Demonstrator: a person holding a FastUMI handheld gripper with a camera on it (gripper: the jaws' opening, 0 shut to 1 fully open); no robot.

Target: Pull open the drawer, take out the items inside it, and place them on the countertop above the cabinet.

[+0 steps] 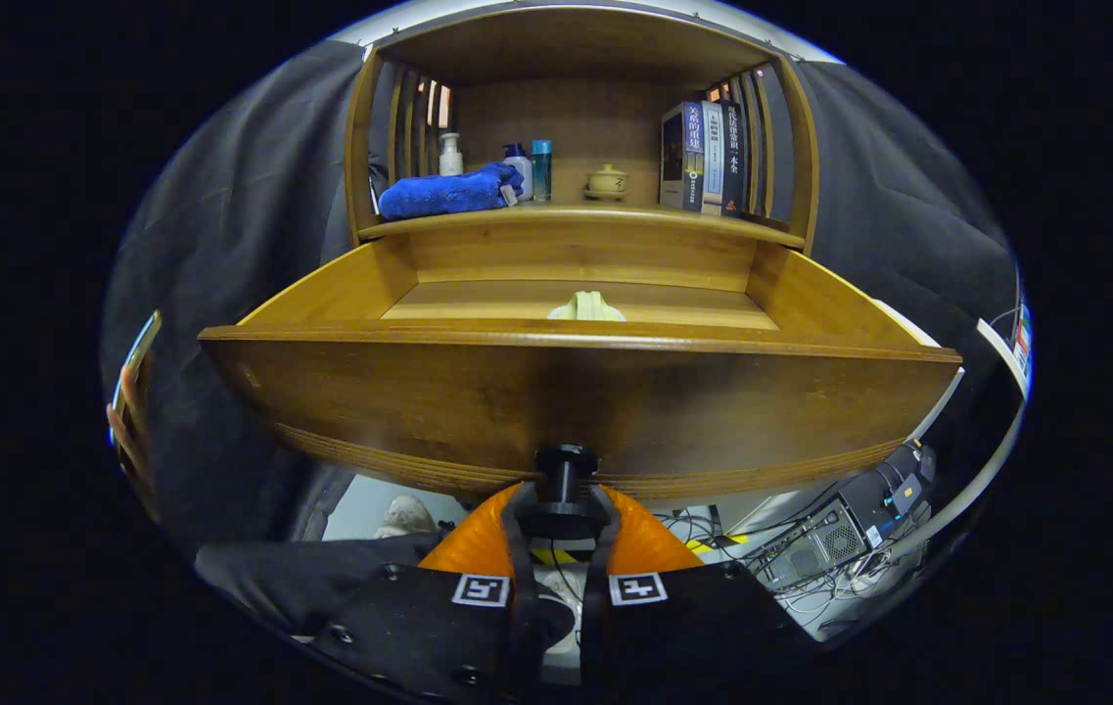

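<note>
Between the fingers, at 12 o'clock just ahead of the gripper (561, 519), sits the dark round knob (565, 477) of the drawer (576, 401); both fingers clamp on it from either side, grasping the knob. Drawer is pulled out, wooden front panel right above the fingers. Inside, on the drawer floor near the middle, a pale yellowish item (586, 307) peeks over the front edge; what it is, cannot tell. Beyond the drawer at 12 o'clock is the tabletop (580, 217) of the cabinet, inside a wooden alcove. On it: folded blue towel (443, 193) at 11 o'clock, white pump bottle (450, 155) behind it, two more bottles (530, 168) beside the towel, small teapot (606, 181) in the middle, upright books (706, 157) at 1 o'clock. Cables and a computer case (825, 543) lie on the floor at 4 o'clock of the fingers.
</note>
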